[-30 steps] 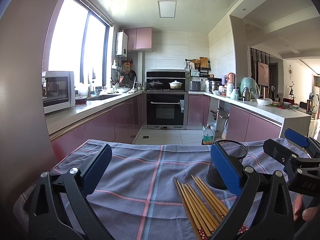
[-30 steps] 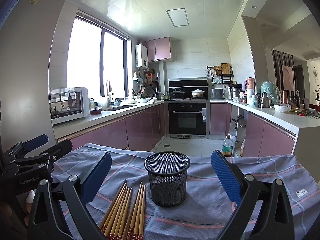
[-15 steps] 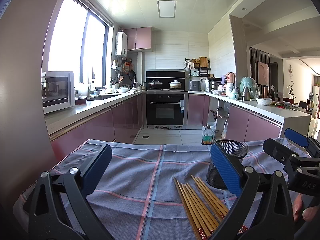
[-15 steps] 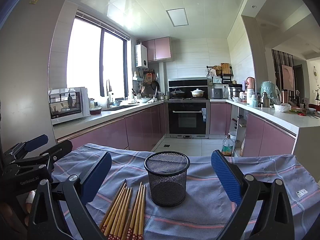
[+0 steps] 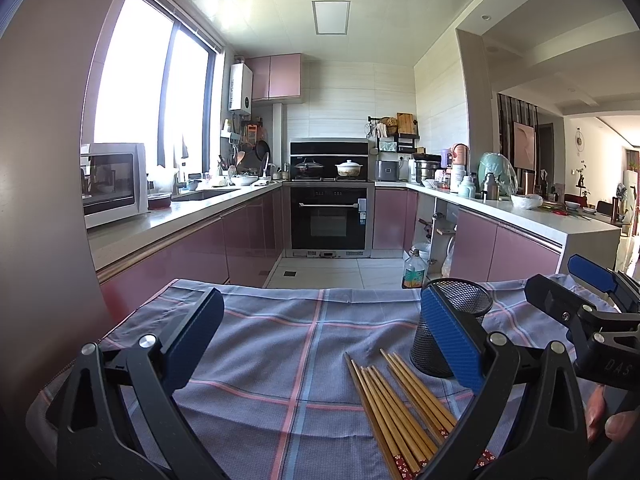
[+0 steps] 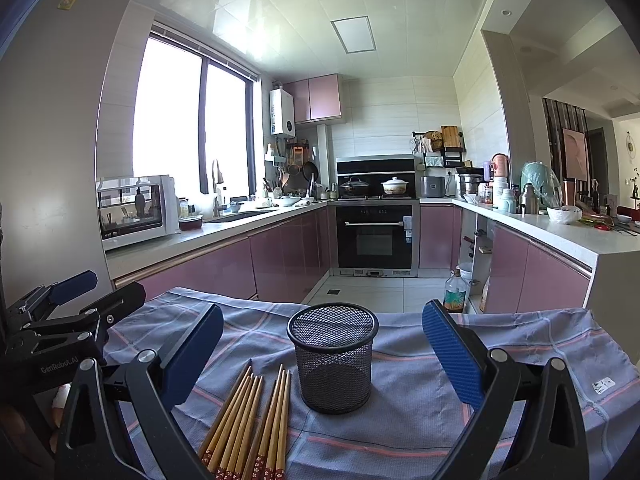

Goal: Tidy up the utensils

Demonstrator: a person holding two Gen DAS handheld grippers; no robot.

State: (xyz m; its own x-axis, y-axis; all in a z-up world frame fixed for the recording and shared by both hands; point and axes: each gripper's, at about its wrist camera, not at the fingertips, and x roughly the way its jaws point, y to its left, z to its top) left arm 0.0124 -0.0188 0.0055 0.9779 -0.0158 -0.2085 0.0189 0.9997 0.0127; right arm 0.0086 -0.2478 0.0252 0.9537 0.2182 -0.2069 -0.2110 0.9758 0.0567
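Several wooden chopsticks (image 5: 400,404) with red patterned ends lie side by side on a blue checked cloth (image 5: 280,344); they also show in the right wrist view (image 6: 248,424). A black mesh cup (image 6: 334,356) stands upright and empty just right of them, and shows in the left wrist view (image 5: 452,320). My left gripper (image 5: 320,340) is open and empty, above the cloth left of the chopsticks. My right gripper (image 6: 322,354) is open and empty, with the cup between its fingers' lines of sight, farther off.
The cloth covers a table whose far edge (image 6: 360,312) drops to the kitchen floor. An oil bottle (image 6: 454,292) stands on the floor beyond. Pink cabinets, an oven (image 6: 374,236) and counters lie farther back. The other gripper shows at the side of each view.
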